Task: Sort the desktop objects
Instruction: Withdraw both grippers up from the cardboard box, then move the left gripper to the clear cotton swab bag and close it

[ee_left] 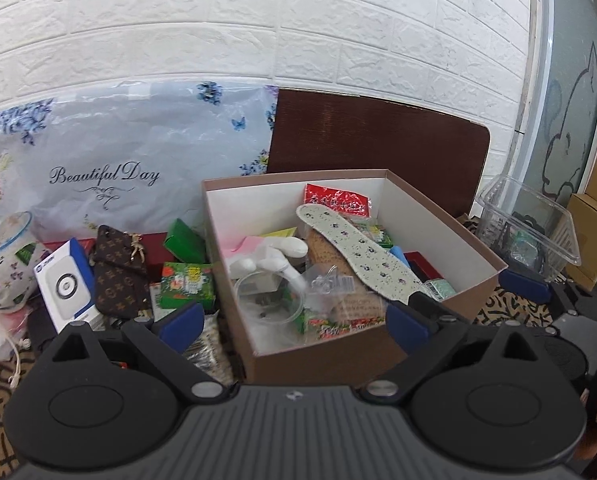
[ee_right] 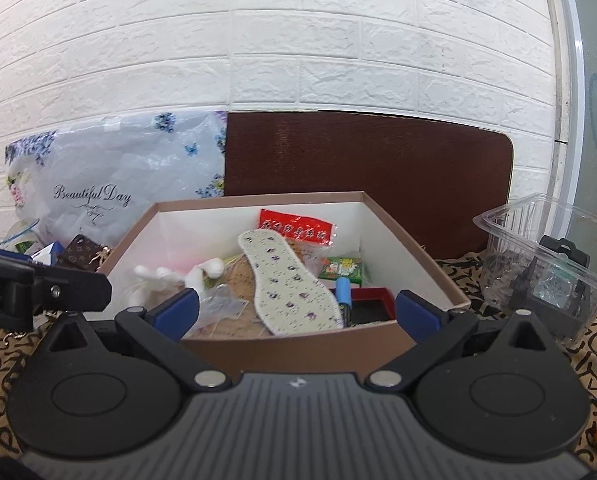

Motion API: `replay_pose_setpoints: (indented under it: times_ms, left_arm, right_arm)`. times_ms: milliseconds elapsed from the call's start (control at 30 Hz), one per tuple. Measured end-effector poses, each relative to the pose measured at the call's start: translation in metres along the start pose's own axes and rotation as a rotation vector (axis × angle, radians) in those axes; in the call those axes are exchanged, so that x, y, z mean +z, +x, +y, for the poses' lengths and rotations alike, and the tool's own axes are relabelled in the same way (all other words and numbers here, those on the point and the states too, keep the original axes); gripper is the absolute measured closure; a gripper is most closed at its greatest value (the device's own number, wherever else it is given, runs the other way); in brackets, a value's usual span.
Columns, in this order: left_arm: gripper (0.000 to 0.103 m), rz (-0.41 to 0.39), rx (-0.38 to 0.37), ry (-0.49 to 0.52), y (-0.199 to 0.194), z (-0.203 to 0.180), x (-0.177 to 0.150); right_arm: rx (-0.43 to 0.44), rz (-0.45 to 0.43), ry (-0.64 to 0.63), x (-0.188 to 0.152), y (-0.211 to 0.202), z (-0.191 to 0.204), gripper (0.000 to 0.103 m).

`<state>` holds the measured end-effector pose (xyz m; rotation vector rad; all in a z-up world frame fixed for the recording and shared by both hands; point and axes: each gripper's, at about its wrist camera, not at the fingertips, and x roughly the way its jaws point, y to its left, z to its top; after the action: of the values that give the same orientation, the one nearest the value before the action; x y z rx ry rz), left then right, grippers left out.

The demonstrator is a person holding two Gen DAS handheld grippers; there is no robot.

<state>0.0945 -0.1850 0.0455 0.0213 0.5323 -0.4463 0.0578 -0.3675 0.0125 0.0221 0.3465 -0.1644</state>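
A brown cardboard box (ee_left: 338, 356) with white inner walls stands on the patterned cloth; it also shows in the right wrist view (ee_right: 298, 350). It holds a flowered insole (ee_left: 358, 256) (ee_right: 286, 280), a red packet (ee_left: 336, 200) (ee_right: 296, 226), a white plush toy (ee_left: 274, 256), green packets and a blue marker (ee_right: 344, 294). My left gripper (ee_left: 294, 320) is open and empty over the box's near left part. My right gripper (ee_right: 296, 312) is open and empty at the box's near wall.
Left of the box lie a brown phone case (ee_left: 118, 268), a white-blue box (ee_left: 68, 284), a green packet (ee_left: 186, 284) and a flowered pouch (ee_left: 6, 276). A clear plastic tub (ee_right: 546, 264) stands to the right. A "Beautiful Day" bag (ee_left: 110, 160) leans on the brick wall.
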Motion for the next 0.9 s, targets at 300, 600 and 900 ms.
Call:
replay_pose_setpoints:
  times_ms: [300, 600, 900]
  left_arm:
    - [0.003, 0.002, 0.010, -0.088, -0.035, 0.038, -0.038]
    - [0.003, 0.025, 0.054, -0.181, -0.053, 0.095, -0.075]
    - [0.005, 0.062, 0.050, -0.234, -0.042, 0.134, -0.087]
  right_arm:
    - [0.046, 0.003, -0.030, -0.016, -0.022, 0.042, 0.002]
    - [0.144, 0.036, -0.096, -0.042, -0.032, 0.099, 0.002]
    - [0.312, 0.138, -0.171, -0.071, -0.021, 0.156, 0.002]
